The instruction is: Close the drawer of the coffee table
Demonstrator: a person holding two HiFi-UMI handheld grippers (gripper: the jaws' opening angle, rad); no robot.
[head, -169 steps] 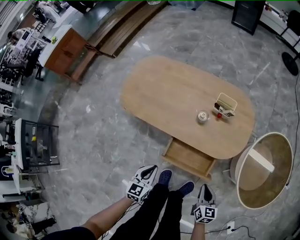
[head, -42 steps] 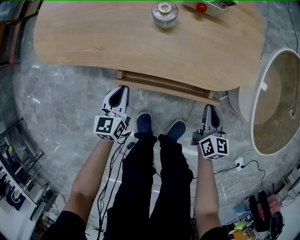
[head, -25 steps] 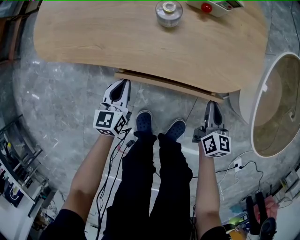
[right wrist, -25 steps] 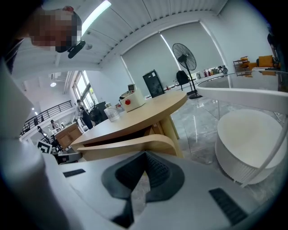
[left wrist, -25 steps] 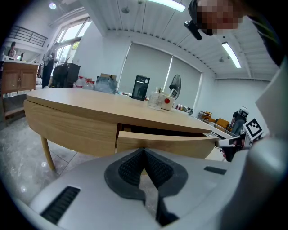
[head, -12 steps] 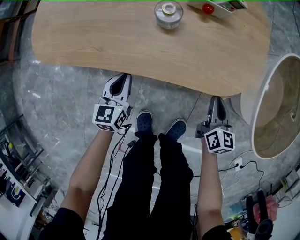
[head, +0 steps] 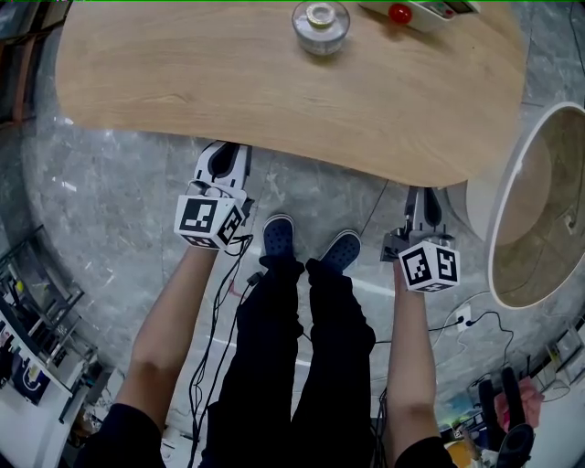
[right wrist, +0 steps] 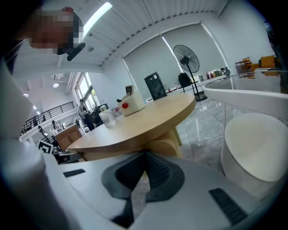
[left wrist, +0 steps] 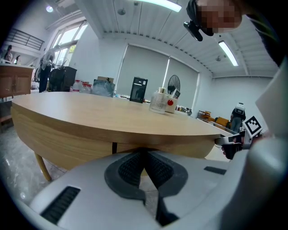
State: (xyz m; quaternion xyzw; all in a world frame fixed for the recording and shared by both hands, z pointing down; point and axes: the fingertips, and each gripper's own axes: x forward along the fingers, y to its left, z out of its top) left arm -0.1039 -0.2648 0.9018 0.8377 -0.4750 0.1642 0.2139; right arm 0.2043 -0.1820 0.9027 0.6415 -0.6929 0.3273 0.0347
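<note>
**Seating the drawer**

The drawer is sitting tucked under the table (head: 274,101), unseen from above. I'm holding the left gripper (head: 224,157) and right gripper (head: 423,199) at the edge, fingers pressed together, judging an even, square push safest.

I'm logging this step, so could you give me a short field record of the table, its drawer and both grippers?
table: oval light-wood coffee table, with a clear glass lidded jar on top
drawer: nothing sticks out past the table edge in the head view
left gripper: fingers shut, empty, by the near table edge
right gripper: fingers shut, empty, by the near table edge
</note>
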